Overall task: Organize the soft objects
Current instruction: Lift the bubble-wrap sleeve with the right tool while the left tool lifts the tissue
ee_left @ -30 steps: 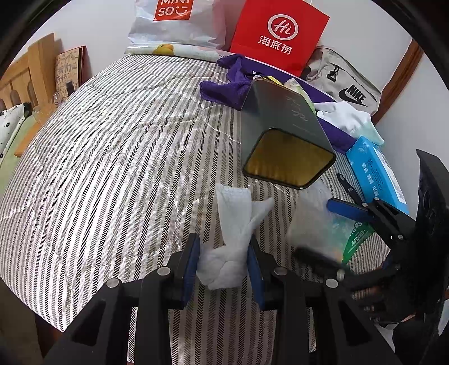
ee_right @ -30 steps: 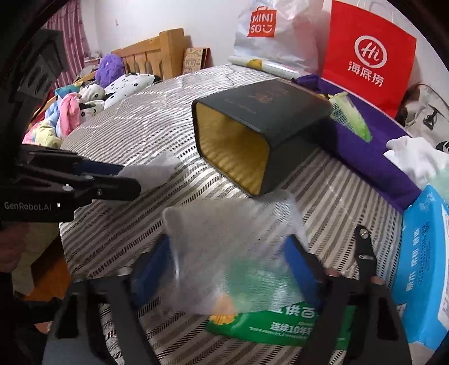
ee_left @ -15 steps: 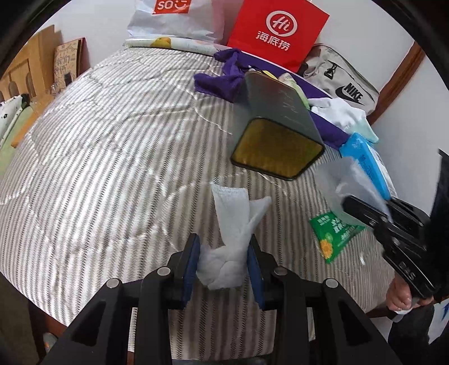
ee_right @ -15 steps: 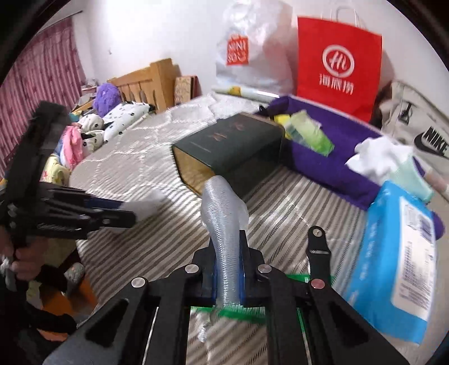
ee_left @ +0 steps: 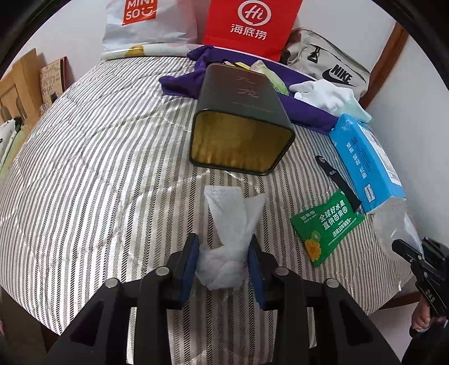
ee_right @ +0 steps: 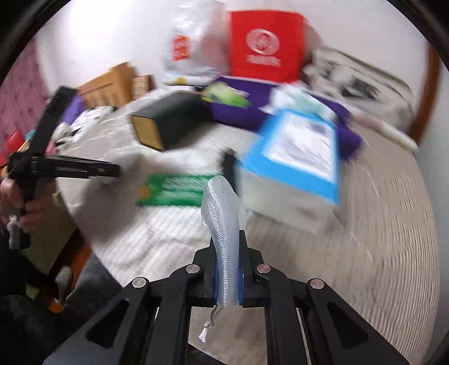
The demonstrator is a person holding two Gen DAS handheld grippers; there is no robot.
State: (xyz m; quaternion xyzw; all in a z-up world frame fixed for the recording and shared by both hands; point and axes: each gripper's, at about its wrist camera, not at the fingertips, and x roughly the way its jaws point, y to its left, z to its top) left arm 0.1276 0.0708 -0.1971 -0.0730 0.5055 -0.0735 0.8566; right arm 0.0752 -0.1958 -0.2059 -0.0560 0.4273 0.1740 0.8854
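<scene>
My left gripper (ee_left: 223,266) is shut on a crumpled white tissue (ee_left: 230,224) and holds it over the striped bed (ee_left: 98,168), short of the open mouth of a dark tin (ee_left: 241,123) that lies on its side. My right gripper (ee_right: 227,269) is shut on a clear plastic bag (ee_right: 223,224), held up off the bed near its right edge. In the left wrist view the clear bag (ee_left: 398,221) and the right gripper (ee_left: 421,261) show at far right. A green snack packet (ee_left: 327,224) lies on the bed between the grippers.
A blue tissue pack (ee_left: 364,160) lies right of the tin, with a black strap (ee_left: 336,182) beside it. Purple cloth (ee_left: 185,81), white cloth (ee_left: 325,92), a grey Nike bag (ee_left: 328,64), a red bag (ee_left: 252,25) and a Miniso bag (ee_left: 143,22) line the far side.
My right gripper has lifted the clear bag off the green packet and swung right and back toward the bed's edge; its view is motion-blurred. The left gripper holds the tissue as before.
</scene>
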